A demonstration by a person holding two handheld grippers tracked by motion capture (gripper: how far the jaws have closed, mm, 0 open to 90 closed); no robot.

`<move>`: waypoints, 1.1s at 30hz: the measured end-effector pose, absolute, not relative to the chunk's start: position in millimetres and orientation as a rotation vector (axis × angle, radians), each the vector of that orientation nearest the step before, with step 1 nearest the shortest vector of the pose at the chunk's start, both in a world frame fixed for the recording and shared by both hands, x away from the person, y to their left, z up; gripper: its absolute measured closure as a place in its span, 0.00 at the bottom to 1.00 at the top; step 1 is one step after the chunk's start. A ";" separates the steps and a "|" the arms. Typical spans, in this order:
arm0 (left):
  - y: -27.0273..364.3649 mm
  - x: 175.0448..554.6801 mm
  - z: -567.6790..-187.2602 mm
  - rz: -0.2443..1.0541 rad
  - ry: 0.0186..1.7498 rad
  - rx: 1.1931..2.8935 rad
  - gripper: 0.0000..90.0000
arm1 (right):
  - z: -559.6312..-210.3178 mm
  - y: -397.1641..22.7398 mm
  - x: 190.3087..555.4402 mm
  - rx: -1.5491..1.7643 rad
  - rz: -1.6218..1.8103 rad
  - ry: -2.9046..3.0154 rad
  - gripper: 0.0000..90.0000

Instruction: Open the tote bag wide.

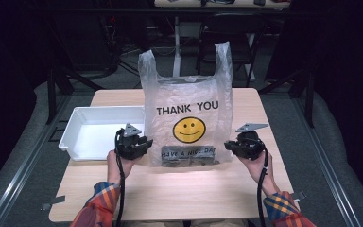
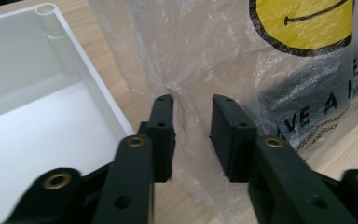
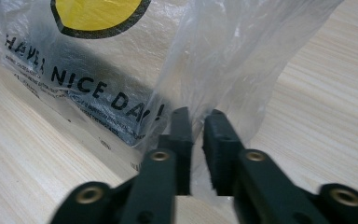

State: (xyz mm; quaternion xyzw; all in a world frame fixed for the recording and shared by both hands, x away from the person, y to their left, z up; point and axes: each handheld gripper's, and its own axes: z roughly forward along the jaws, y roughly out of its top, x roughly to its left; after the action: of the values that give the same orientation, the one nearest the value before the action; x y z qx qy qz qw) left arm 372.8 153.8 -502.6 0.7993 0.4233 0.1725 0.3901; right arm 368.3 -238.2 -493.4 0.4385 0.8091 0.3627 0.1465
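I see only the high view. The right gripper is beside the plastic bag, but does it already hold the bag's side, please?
Observer: Yes, it seems so. In the right gripper view the right gripper stands almost closed, and a fold of the bag at its side edge is pinched between the jaws.
Operator: Thank you. And does the left gripper hold its side in the same way?
Observer: Not yet, I think. In the left gripper view the left gripper has a wider gap. A crease of the bag runs into that gap, but the pads do not seem to press on it.
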 end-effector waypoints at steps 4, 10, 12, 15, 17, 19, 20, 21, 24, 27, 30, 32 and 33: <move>150.6 372.6 -507.2 0.434 1.074 2.050 0.91 | -496.6 -237.3 366.5 1.261 1.028 2.343 1.00; 148.4 371.8 -510.5 0.426 1.068 2.075 0.97 | -500.2 -238.6 364.8 1.270 1.031 2.354 1.00; 145.8 370.5 -513.0 0.422 1.065 2.088 0.97 | -503.1 -239.9 364.0 1.274 1.018 2.368 1.00; 144.3 369.7 -513.7 0.420 1.054 2.106 0.97 | -503.9 -240.6 363.3 1.284 1.008 2.371 1.00; 143.8 369.2 -514.9 0.417 1.049 2.112 0.97 | -505.6 -242.3 362.9 1.291 0.995 2.378 1.00; 144.3 369.2 -515.1 0.412 1.049 2.118 0.98 | -507.1 -242.6 362.7 1.292 0.993 2.386 1.00; 144.3 369.2 -515.1 0.412 1.049 2.118 0.98 | -507.5 -242.7 362.5 1.292 0.987 2.389 1.00; 144.3 368.9 -515.5 0.407 1.052 2.118 0.98 | -507.5 -242.7 362.5 1.292 0.987 2.389 1.00; 143.7 367.7 -517.2 0.412 1.049 2.130 0.98 | -510.5 -242.3 361.6 1.295 0.974 2.403 1.00; 144.1 366.3 -519.1 0.420 1.055 2.132 0.98 | -513.2 -242.2 360.7 1.300 0.963 2.408 1.00; 146.5 365.0 -518.3 0.405 1.058 2.144 0.98 | -515.6 -242.7 359.4 1.304 0.949 2.422 1.00; 147.2 364.3 -518.2 0.404 1.057 2.144 0.98 | -517.7 -242.1 358.2 1.304 0.941 2.433 1.00; 147.5 364.0 -517.7 0.404 1.057 2.145 0.97 | -518.9 -241.7 357.7 1.303 0.929 2.436 1.00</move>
State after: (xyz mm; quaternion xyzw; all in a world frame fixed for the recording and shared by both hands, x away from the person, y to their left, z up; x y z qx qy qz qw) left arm 364.0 147.5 -517.7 0.8284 0.4080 0.1558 0.3506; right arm 357.7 -241.7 -518.9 0.4442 0.8304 0.3166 0.1136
